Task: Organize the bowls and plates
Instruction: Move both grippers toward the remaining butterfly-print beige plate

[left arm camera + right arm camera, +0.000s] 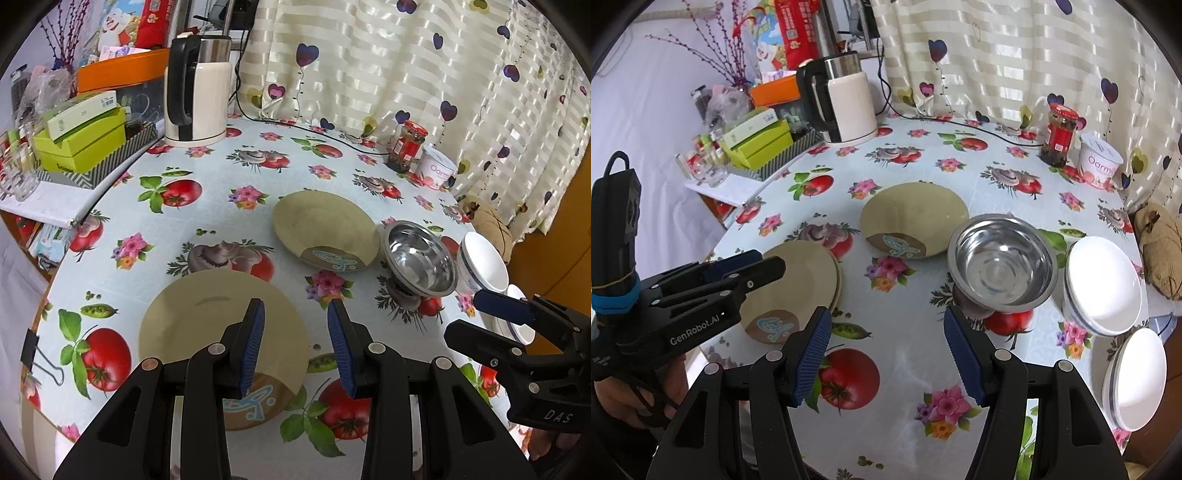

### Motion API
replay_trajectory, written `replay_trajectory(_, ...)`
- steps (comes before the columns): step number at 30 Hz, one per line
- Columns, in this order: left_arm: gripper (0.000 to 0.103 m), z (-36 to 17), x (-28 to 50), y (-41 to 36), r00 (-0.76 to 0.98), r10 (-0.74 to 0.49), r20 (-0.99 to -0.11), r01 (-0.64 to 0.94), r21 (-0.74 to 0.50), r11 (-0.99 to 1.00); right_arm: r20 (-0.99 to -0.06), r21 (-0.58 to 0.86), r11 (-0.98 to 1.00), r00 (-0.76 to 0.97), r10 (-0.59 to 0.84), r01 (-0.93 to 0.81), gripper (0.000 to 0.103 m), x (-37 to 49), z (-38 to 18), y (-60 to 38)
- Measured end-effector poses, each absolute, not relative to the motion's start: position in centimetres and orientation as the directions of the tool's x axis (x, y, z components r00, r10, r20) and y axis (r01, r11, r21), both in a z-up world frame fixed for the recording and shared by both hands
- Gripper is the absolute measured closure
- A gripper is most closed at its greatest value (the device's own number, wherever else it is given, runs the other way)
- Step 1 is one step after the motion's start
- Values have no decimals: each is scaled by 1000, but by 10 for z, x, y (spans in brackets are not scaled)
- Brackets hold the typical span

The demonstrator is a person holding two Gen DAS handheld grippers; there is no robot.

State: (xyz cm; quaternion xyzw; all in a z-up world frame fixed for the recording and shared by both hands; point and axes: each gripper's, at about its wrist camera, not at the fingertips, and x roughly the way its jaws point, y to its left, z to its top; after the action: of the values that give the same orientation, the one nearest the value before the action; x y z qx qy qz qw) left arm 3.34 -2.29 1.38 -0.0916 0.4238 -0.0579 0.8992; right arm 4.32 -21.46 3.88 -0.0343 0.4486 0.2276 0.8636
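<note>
My left gripper [295, 343] and right gripper [886, 354] gape empty; at twelve o'clock, tan plates [914, 218] (blue-motif rims), steel bowl [1003, 262].

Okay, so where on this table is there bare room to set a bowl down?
Free cloth lies between the kettle and the far tan plate, and along the near edge in front of the steel bowl. The right side is crowded: steel bowl, two white bowls, jar and tub. Boxes fill the far left.
</note>
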Motion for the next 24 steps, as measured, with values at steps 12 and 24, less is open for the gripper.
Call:
replay_trajectory(12, 66, 6, 55, -34, 606, -187, -773, 32, -211, 977, -799, 150, 905, 491, 348, -397, 39, 64, 30, -225)
replay_trajectory(24, 66, 17, 59, -36, 630, -184, -755, 42, -203, 978, -764, 45, 906, 570, 303, -421, 39, 64, 41, -218)
